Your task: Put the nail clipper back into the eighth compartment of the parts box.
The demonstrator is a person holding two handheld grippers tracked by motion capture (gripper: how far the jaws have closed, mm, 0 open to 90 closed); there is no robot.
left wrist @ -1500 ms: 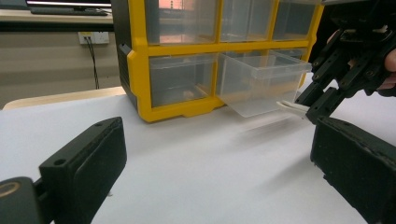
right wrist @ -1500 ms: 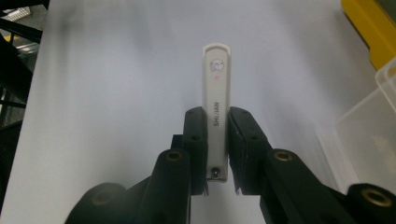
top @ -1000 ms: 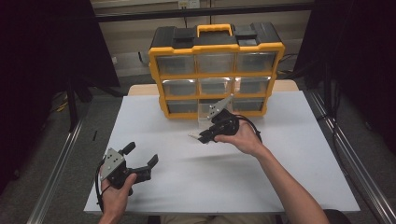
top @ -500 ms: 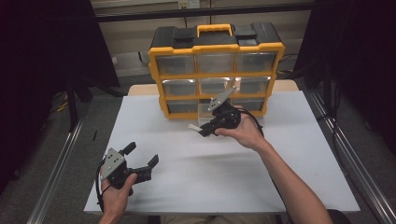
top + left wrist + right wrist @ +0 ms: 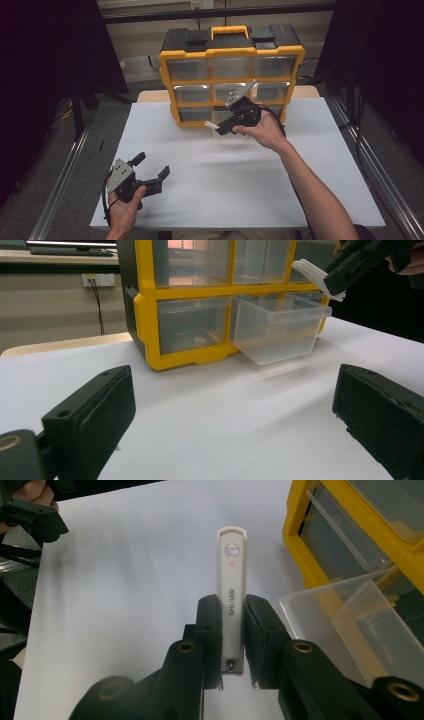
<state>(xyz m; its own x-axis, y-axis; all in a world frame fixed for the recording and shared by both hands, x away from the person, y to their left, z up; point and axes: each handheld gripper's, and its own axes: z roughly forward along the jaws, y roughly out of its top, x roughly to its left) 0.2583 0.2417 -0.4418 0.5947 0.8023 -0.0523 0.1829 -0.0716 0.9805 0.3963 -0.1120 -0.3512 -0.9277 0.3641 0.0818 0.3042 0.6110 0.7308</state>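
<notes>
My right gripper [image 5: 223,126] is shut on a white nail clipper [image 5: 231,585], a flat bar printed with small letters, whose free end [image 5: 209,124] points left. It hangs above the table just in front of the yellow and black drawer cabinet [image 5: 231,55]. A clear drawer [image 5: 276,327] of the bottom row is pulled out, and the clipper [image 5: 314,274] is above and beside its rim. My left gripper [image 5: 151,175] rests open near the table's front left, its jaws wide apart with nothing between them.
The cabinet stands at the back of the white table [image 5: 310,165], with clear drawers in three rows. A metal rail [image 5: 65,175] runs along the table's left side and another [image 5: 372,170] along the right. Dark curtains hang on both sides.
My right gripper has risen and moved back toward the cabinet, carrying the nail clipper over the pulled-out drawer. The left gripper has stayed put.
</notes>
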